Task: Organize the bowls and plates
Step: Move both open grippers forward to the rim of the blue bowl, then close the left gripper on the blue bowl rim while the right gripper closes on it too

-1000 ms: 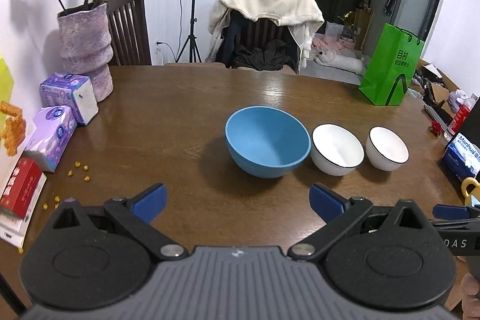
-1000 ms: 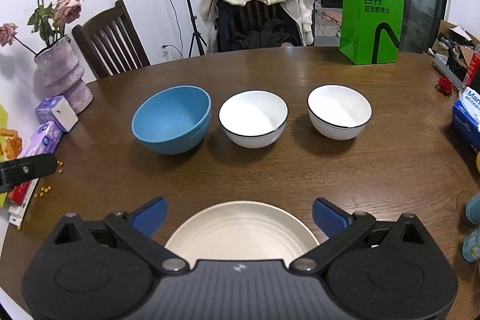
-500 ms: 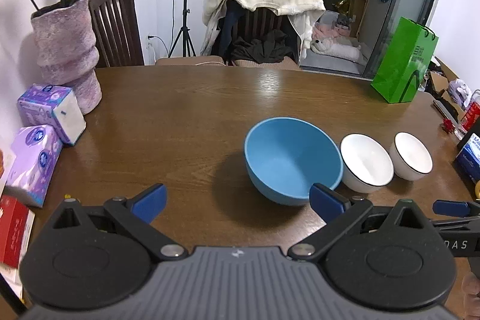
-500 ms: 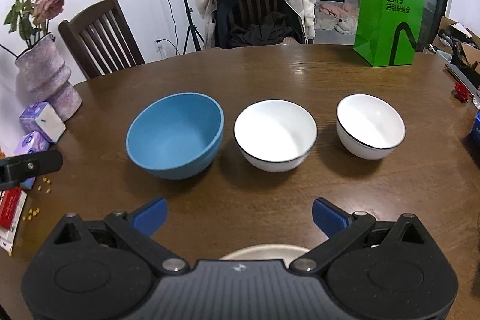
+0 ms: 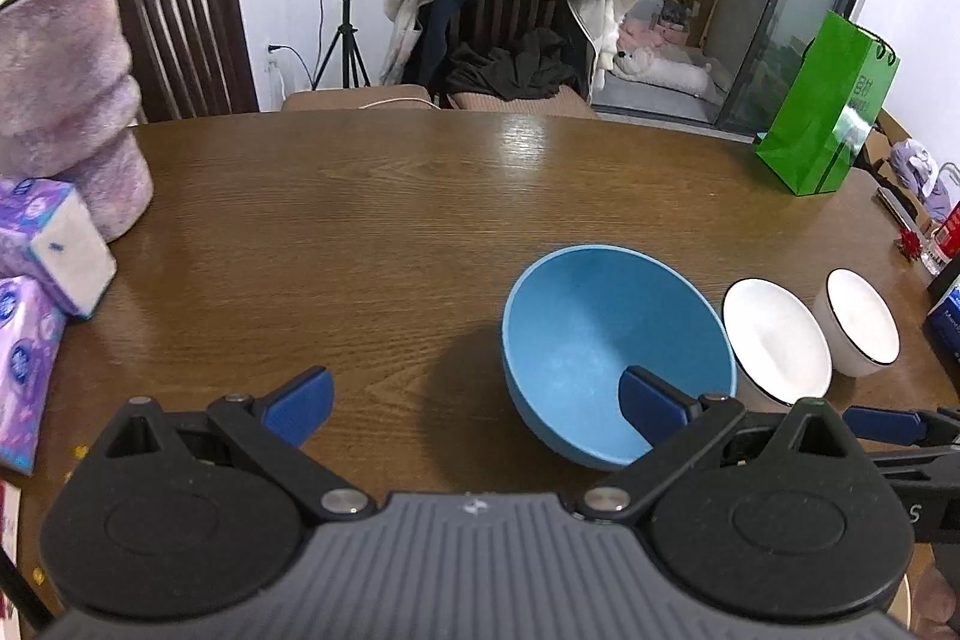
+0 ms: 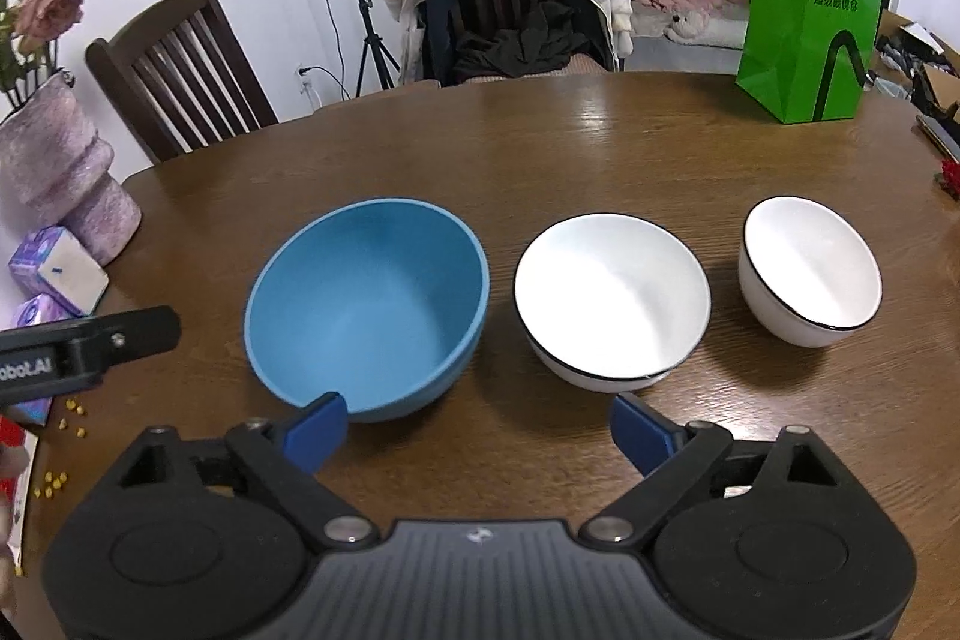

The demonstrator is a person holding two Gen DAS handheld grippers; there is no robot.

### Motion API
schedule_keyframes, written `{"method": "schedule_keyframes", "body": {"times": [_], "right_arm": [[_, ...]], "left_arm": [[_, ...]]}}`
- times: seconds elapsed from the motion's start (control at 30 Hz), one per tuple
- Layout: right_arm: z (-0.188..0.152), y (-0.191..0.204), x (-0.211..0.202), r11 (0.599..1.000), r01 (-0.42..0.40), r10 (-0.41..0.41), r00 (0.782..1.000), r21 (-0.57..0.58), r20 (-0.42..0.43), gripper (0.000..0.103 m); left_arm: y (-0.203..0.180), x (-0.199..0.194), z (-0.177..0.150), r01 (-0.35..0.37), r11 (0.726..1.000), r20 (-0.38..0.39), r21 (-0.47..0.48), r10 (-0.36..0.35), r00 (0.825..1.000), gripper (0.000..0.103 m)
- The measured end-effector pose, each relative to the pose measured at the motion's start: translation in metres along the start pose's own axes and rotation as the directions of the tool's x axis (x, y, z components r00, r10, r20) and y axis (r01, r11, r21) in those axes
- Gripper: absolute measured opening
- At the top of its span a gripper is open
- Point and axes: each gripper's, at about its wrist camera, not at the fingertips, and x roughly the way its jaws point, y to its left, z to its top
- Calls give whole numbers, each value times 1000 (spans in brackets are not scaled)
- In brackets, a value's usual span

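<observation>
Both tongs close in on the bowl row.

Since a second ago the plate has dropped out of the right view and the bowls loom larger, so a bowl pickup looks next. Left tongs point(image 5: 474, 403) and right tongs point(image 6: 477, 424) are both apart and empty. On the table point(image 6: 600, 148) stand the blue bowl point(image 6: 366, 304), mid bowl point(image 6: 612, 292) and small bowl point(image 6: 810, 268). Only the right view shows them unblocked; left's fingertip point(image 5: 651, 403) overlaps the blue bowl.
</observation>
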Motion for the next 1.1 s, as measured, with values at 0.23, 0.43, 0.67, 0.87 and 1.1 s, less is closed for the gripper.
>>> {"method": "schedule_keyframes", "body": {"times": [0.23, 0.43, 0.67, 0.87, 1.1], "right_arm": [[10, 3, 25, 998, 6, -4, 999, 62, -36, 80], [15, 8, 47, 995, 15, -7, 997, 99, -79, 66], [17, 8, 67, 991, 34, -18, 993, 131, -119, 53], [18, 6, 79, 989, 45, -24, 990, 143, -140, 43], [19, 4, 84, 988, 36, -14, 989, 147, -149, 26]], "left_arm": [[1, 36, 7, 8, 1000, -50, 1, -8, 999, 102], [4, 61, 10, 22, 1000, -90, -17, -23, 996, 88], [1, 82, 9, 41, 999, -135, -31, -45, 990, 68], [1, 93, 6, 91, 994, -174, -59, -99, 980, 38], [0, 94, 4, 117, 991, -186, -66, -127, 974, 16]]}}
